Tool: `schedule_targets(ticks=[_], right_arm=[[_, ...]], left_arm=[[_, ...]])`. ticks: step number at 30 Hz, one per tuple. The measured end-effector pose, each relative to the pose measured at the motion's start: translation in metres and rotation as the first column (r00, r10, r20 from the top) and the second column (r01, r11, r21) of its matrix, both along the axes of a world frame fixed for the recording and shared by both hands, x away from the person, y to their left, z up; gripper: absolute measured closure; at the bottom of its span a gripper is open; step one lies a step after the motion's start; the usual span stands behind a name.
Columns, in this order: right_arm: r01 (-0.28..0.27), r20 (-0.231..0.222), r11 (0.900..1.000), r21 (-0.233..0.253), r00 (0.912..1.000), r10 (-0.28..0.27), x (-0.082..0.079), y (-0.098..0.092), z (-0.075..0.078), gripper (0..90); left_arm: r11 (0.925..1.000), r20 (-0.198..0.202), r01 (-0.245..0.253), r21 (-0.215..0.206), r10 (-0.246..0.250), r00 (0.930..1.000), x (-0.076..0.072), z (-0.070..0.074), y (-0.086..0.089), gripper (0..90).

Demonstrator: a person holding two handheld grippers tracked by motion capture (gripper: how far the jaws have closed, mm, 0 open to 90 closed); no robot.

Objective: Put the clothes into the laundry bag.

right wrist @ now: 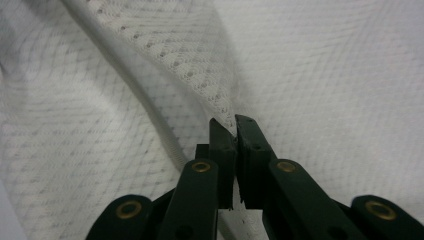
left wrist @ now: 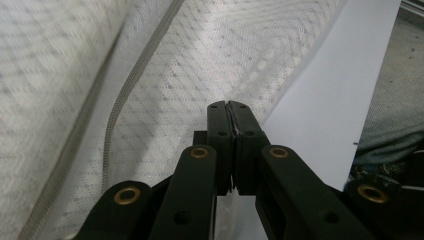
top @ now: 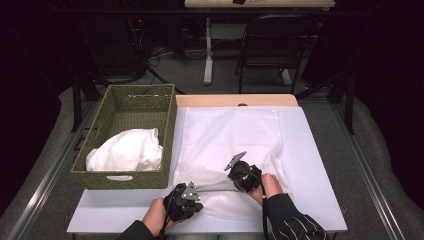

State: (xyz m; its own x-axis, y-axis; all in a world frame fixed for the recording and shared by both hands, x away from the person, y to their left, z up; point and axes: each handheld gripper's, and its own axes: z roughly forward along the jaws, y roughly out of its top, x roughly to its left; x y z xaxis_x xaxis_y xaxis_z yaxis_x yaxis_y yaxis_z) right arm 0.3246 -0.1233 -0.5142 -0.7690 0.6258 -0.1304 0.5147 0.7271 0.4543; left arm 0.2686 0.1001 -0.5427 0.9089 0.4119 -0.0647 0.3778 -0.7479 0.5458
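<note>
A white mesh bag (top: pixel 227 132) lies spread on the white table (top: pixel 312 165). Near the front edge my left gripper (top: pixel 196 194) is shut on the bag's near edge, and the mesh (left wrist: pixel 200 60) with its zipper line (left wrist: pixel 112 125) runs off beyond the closed jaws. A little farther in, my right gripper (top: pixel 235 179) is shut on a raised fold of the mesh (right wrist: pixel 200 75); the fold rises from its jaw tips (right wrist: pixel 234 124). A taut strip of the bag (top: pixel 215 186) stretches between the two grippers.
A green woven basket (top: pixel 120 180) stands at the table's left, holding a bundled white cloth (top: pixel 127 150). Bare tabletop lies right of the bag. Beyond the table's far edge are a dark chair (top: pixel 272 45) and a desk leg (top: pixel 208 50) on the floor.
</note>
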Motion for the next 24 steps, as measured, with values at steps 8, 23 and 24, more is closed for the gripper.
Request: schedule_targets(ticks=[8,23,24], right_arm=[[0.033,0.071,0.998,0.061,0.9968,-0.037,0.009,-0.004,0.019,87.8],[0.050,0.005,0.998,0.028,0.9987,-0.050,0.017,-0.003,-0.002,86.8],[0.051,0.004,0.998,0.035,0.9987,-0.051,0.017,-0.003,-0.002,87.6]], left_arm=[[0.9995,-0.026,0.001,0.033,0.000,0.9997,0.008,0.005,0.008,87.6],[0.9991,0.023,0.042,-0.009,-0.042,0.9989,0.011,-0.001,-0.014,70.3],[0.9994,0.033,0.033,-0.007,-0.033,0.9989,0.012,-0.002,-0.014,75.4]])
